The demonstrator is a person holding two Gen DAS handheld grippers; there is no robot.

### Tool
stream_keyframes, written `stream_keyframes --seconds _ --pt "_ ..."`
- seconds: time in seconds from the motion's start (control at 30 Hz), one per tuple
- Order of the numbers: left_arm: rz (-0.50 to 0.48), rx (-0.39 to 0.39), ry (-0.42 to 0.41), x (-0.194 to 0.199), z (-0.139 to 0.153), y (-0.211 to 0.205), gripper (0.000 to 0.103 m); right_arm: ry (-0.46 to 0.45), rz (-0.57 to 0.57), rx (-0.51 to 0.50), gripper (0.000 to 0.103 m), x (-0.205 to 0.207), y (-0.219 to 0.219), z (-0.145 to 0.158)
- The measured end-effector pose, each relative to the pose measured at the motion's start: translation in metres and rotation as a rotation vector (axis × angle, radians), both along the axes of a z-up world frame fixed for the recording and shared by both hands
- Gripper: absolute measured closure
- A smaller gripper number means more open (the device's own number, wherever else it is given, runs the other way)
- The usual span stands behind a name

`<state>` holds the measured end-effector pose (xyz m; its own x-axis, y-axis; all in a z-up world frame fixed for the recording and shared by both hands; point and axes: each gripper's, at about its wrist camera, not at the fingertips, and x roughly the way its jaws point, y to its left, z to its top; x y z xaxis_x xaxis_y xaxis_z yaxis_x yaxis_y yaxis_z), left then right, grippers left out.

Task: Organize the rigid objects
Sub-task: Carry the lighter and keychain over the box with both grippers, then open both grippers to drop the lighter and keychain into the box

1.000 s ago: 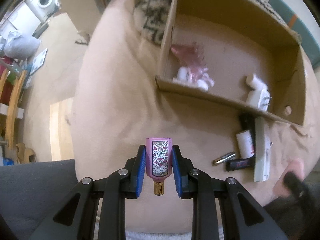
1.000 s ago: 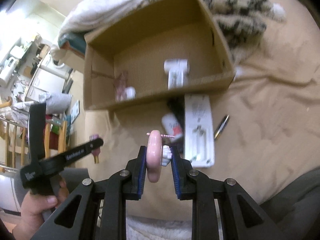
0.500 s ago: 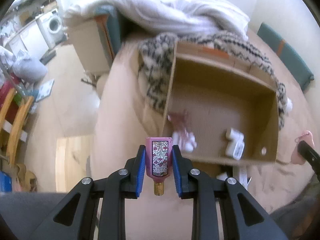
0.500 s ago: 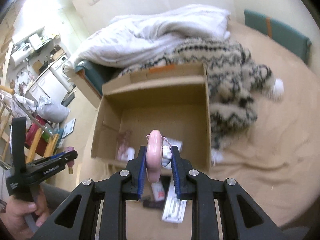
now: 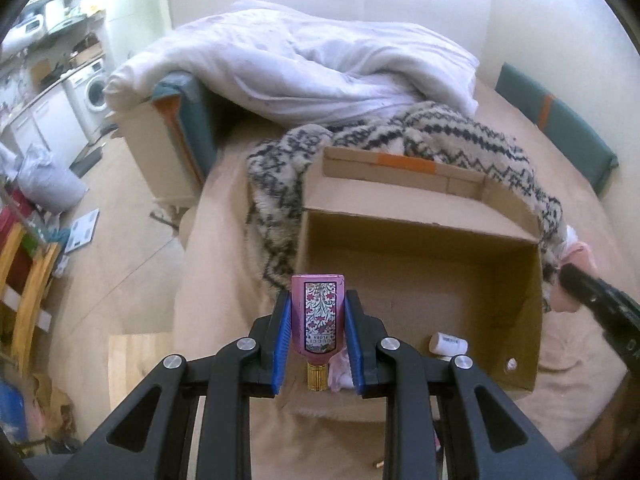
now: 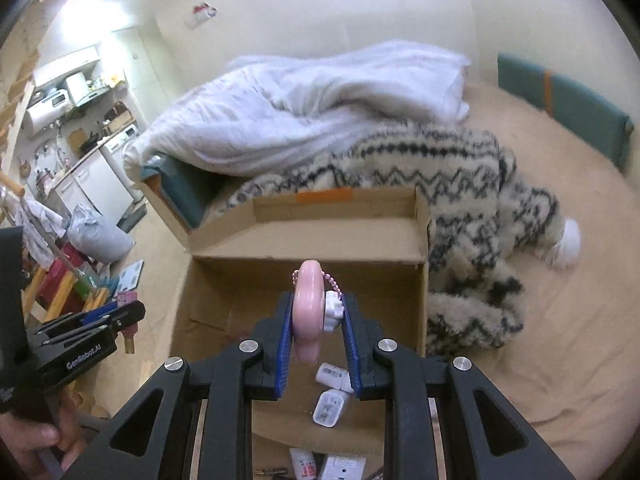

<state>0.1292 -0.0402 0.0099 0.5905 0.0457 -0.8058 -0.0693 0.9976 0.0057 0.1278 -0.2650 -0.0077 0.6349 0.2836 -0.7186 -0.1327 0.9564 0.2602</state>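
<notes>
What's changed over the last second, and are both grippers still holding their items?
Both wrist views have swung up from the bed surface and the items lying in front of the cardboard box to its far wall and the bedding behind. Nothing was grabbed or released. The left gripper stays clamped on the pink perfume bottle, the right gripper on the pink keychain charm. The white adapters remain inside the box.

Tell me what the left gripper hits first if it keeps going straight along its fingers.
Most likely the floor of the cardboard box: the left gripper, shut on a pink perfume bottle, points down into its open interior. Depth is unclear, so the box's near wall might come first.
</notes>
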Motion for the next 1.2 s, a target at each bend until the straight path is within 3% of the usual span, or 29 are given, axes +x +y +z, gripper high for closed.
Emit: stream_keyframes --seconds 0.2,0.37,0.7,1.2 --pt "-0.047 -0.014 0.084 0.011 -0.052 -0.016 0.08 0.244 0.015 0.041 0.078 0.013 -0.001 -0.065" --pt "-0.066 0.005 0.148 0.016 -0.075 -0.024 0.08 0.331 0.061 0.001 0.078 0.023 0.012 -0.088" --pt "-0.043 0.015 0.178 0.014 -0.089 -0.018 0.08 0.391 0.07 -0.025 0.078 0.026 0.022 -0.097" --pt "-0.034 0.027 0.226 0.014 -0.101 -0.013 0.08 0.377 0.057 -0.05 0.078 0.027 0.027 -0.098"
